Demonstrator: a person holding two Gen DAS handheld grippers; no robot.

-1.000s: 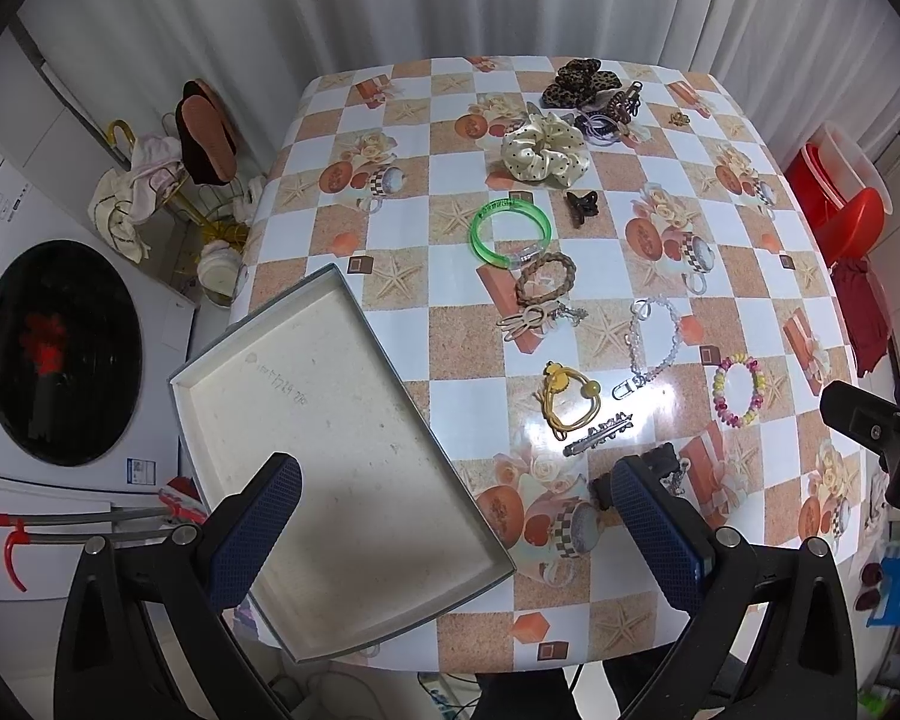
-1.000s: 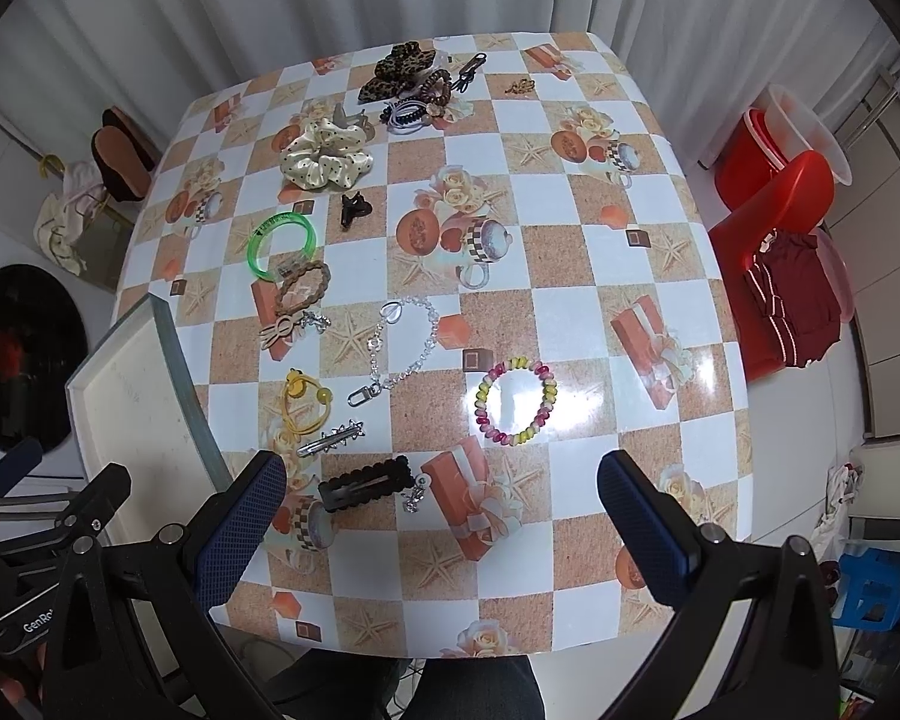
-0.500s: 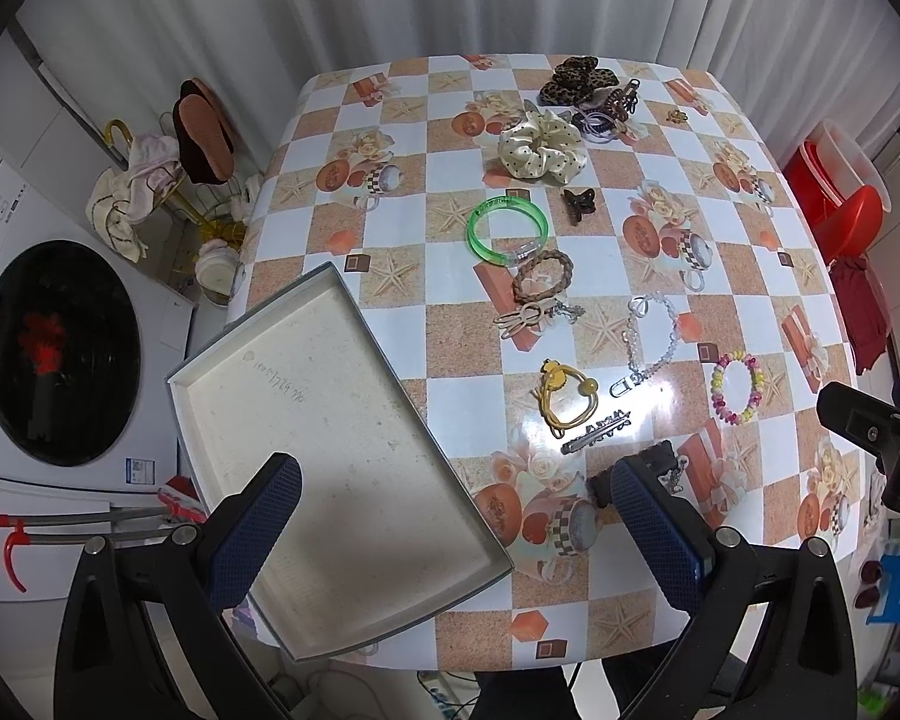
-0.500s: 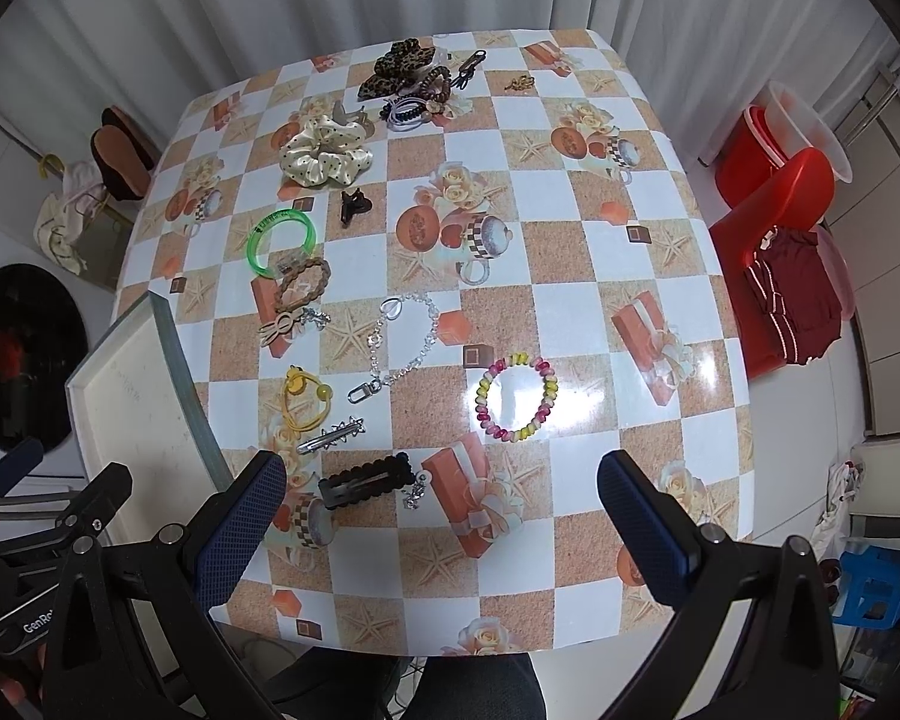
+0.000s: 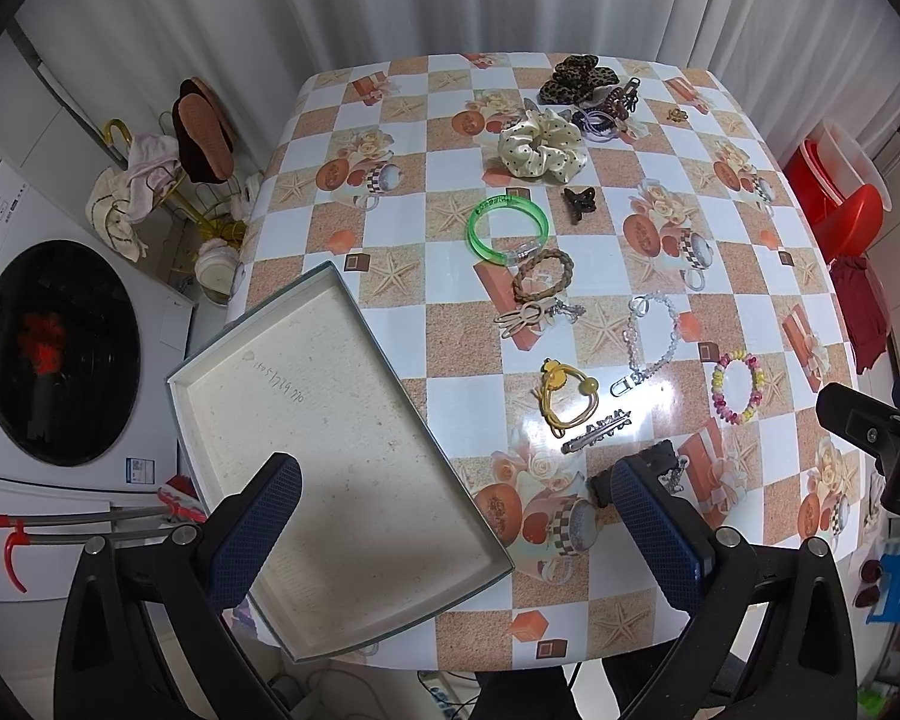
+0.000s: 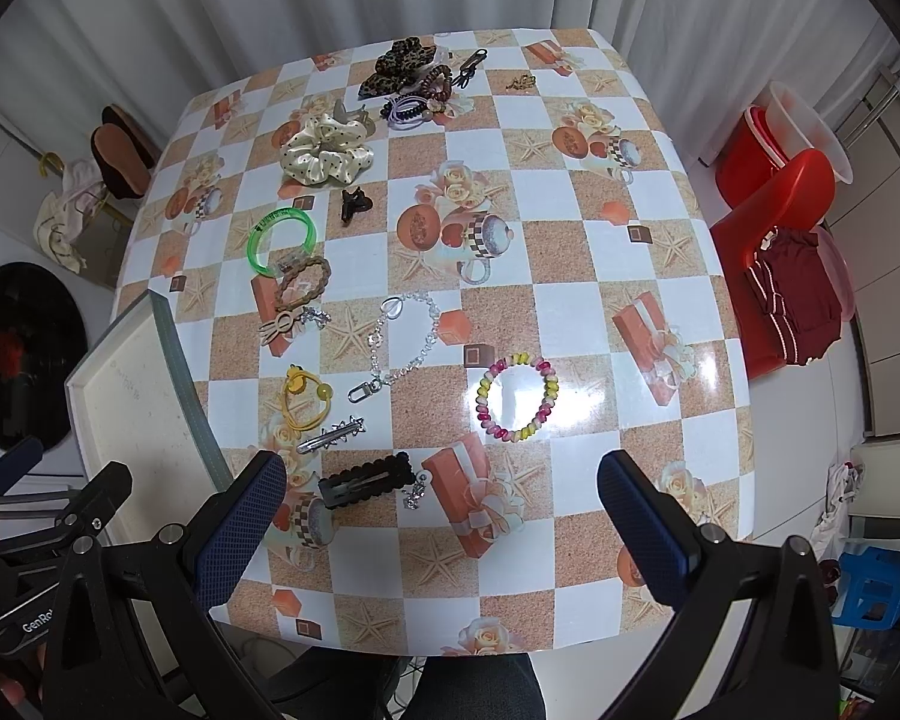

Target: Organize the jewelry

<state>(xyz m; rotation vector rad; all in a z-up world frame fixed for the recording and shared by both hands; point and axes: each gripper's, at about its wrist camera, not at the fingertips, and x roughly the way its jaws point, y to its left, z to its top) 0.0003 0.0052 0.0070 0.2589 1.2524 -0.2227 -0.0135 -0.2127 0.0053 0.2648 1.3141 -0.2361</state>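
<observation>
Nothing is sorted yet: the tray (image 5: 354, 480) lies empty at the bench's (image 6: 600, 300) left edge, jewelry strewn beside it. Both the left tongs (image 5: 450, 525) and right tongs (image 6: 441, 519) hover spread, holding nothing. Likely next: right tongs descend onto the nearby black clip (image 6: 366, 480).

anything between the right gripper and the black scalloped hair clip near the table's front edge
Nothing visible. The right gripper hangs open above the table, and the black hair clip lies flat and uncovered just ahead of its left finger.
</observation>
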